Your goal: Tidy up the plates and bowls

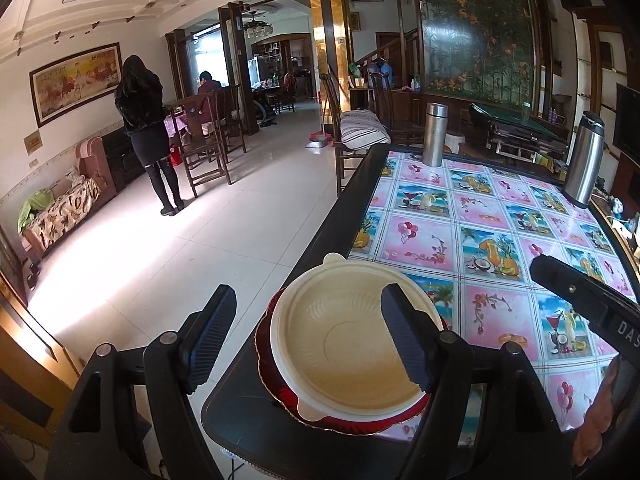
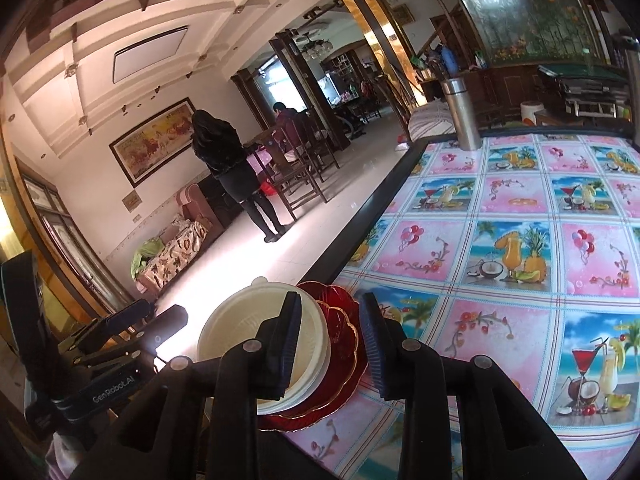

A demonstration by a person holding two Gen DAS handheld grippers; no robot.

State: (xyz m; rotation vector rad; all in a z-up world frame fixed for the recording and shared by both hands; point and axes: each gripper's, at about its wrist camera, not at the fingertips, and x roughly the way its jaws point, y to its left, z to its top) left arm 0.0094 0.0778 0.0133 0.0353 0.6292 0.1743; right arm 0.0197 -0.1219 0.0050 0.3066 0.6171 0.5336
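A cream plastic bowl sits stacked on a dark red plate with a gold rim at the near left corner of the table. My left gripper is open; its right finger hangs over the bowl, its left finger is beyond the table's edge. In the right wrist view the bowl and red plate lie just ahead. My right gripper is open, with the bowl's right rim and the plate between its fingers. Whether a finger touches is unclear.
The table carries a colourful pink and blue patterned cloth. Two steel flasks stand at its far side. Left of the table is tiled floor, with wooden chairs and a standing person farther off.
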